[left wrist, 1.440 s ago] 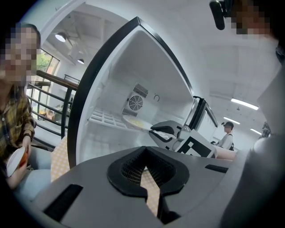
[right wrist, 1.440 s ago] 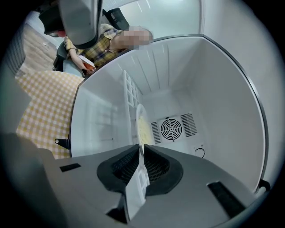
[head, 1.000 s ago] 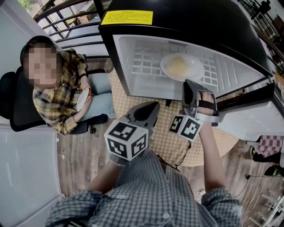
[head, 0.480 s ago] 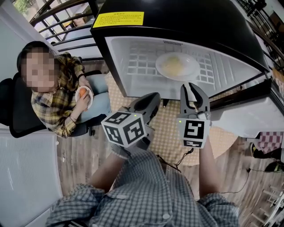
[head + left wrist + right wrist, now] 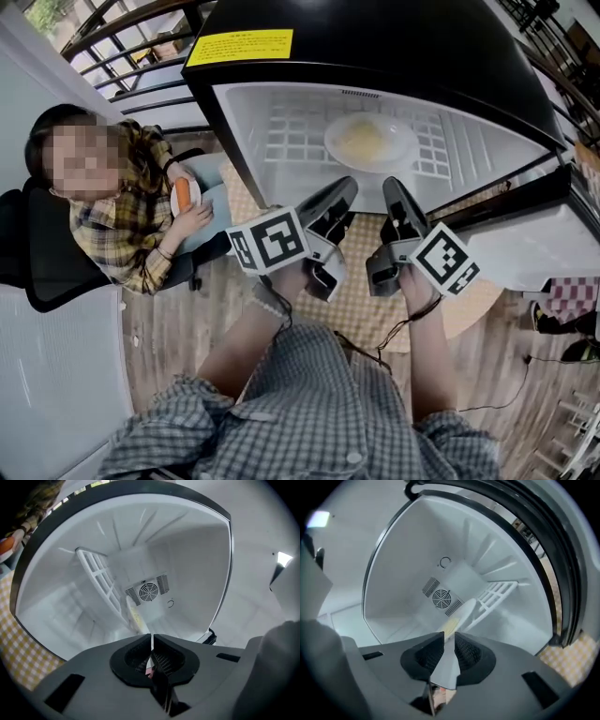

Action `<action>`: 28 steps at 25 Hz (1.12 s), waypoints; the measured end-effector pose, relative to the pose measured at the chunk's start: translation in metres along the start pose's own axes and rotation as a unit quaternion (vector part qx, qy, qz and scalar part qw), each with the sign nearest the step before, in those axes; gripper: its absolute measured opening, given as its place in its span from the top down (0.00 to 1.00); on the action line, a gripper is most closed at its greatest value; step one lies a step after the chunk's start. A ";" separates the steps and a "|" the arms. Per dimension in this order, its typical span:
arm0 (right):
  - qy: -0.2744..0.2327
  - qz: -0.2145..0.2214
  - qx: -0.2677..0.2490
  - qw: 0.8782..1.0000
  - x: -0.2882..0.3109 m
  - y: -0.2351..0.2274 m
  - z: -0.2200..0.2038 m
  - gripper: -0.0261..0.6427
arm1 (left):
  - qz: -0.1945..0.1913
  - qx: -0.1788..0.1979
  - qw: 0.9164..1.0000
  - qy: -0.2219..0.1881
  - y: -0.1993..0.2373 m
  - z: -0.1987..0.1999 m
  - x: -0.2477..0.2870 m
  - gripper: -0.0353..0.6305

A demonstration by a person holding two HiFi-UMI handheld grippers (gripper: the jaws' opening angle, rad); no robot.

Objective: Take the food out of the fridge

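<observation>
Both grippers have come nearer to the open fridge (image 5: 394,47) since the earlier frames, and both have rolled, so their marker cubes now show other faces. The plate of food (image 5: 371,141) has not moved: it lies on the white wire shelf (image 5: 291,131) inside the fridge, toward the right of the shelf, with yellowish food in its middle.

The left gripper (image 5: 343,190) is just in front of the opening, near the plate but apart from it. Its jaws are pressed together, with only a thin slit between them and nothing held. The right gripper (image 5: 392,187) is beside it, at the right. Its jaws stand a little apart, a narrow gap, and they hold nothing.

A round fan grille (image 5: 148,591) is on the far wall of the fridge. At the far left, a seated person (image 5: 112,225) in a checked shirt holds something orange. A checked mat (image 5: 356,300) lies on the wooden floor below the grippers.
</observation>
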State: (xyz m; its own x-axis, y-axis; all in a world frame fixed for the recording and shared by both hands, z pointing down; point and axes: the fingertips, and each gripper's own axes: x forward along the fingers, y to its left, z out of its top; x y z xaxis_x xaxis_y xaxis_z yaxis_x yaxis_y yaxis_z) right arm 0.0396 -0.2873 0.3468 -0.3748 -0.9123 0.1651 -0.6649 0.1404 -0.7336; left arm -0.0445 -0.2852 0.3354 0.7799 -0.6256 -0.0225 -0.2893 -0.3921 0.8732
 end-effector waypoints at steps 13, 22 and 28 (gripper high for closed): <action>-0.028 0.040 0.132 0.990 0.021 -0.007 0.008 0.83 | -0.002 -0.087 0.995 -0.043 0.018 0.014 0.016 0.80; -0.022 0.035 0.143 0.989 0.025 -0.015 0.007 0.83 | 0.006 -0.114 0.992 -0.046 0.024 0.009 0.024 0.77; -0.020 0.039 0.154 0.987 0.025 -0.017 0.007 0.88 | 0.009 -0.117 0.992 -0.048 0.025 0.009 0.024 0.77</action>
State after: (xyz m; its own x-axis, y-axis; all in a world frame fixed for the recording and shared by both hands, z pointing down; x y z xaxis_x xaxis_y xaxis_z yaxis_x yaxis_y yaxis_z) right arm 0.0462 -0.3154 0.3584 -0.3873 -0.9185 0.0792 -0.4057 0.0927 -0.9093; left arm -0.0375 -0.3163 0.3527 0.7157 -0.6971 -0.0418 -0.1582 -0.2201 0.9626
